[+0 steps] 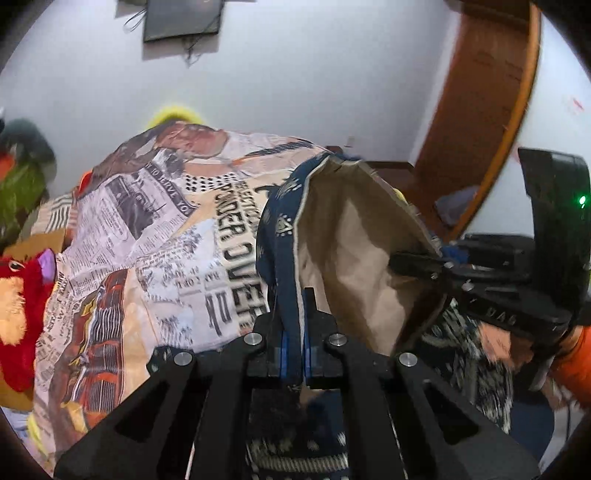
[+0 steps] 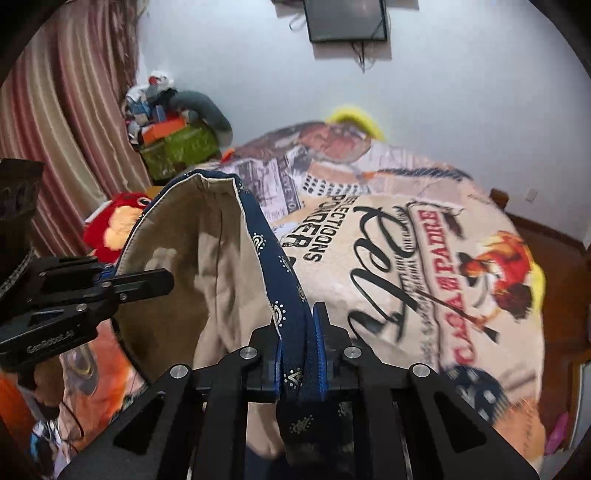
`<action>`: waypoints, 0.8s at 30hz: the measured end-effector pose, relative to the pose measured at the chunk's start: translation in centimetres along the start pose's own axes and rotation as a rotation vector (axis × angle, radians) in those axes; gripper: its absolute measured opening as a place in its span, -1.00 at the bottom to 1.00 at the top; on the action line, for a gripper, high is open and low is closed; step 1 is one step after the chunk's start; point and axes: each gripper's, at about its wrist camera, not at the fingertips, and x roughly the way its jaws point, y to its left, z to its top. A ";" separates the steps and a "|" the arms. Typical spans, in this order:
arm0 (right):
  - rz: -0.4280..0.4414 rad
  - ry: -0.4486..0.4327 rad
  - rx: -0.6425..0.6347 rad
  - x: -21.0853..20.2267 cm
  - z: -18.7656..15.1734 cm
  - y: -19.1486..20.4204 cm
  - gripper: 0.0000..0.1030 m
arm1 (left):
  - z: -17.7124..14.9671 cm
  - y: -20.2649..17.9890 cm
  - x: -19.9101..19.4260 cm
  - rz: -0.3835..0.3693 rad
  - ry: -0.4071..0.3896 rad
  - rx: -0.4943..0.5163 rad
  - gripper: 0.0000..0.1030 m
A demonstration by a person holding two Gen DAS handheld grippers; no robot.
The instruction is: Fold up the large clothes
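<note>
So both grippers are clamped on the same navy patterned garment (image 1: 286, 206), holding it up off the bed. The left gripper (image 1: 295, 332) has its jaws pinched tight on the navy hem, and the right gripper (image 2: 300, 343) is doing the same on its side, fabric squeezed between the blue pads. Between them the cloth hangs open like a pouch, so you see the plain beige lining (image 2: 207, 243) facing the cameras. Each gripper shows up in the other's view, right at the garment's edge. Behind it, the bed is covered with a newspaper-print blanket (image 2: 406, 236), a red plush toy (image 1: 18, 295) sits at the left, and a dark screen (image 2: 347, 18) hangs on the far wall.
</note>
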 end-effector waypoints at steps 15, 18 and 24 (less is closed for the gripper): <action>0.014 0.115 -0.024 -7.3 -12.3 2.8 -0.76 | -14.3 -4.9 -2.4 0.028 0.212 0.041 -0.87; 0.010 0.201 -0.009 -7.0 -14.1 2.9 -0.60 | -16.8 -5.5 -2.5 0.047 0.252 0.056 -0.81; 0.032 0.240 0.040 -8.4 -17.0 2.3 0.28 | -19.3 -5.0 -4.1 0.007 0.282 -0.011 -0.35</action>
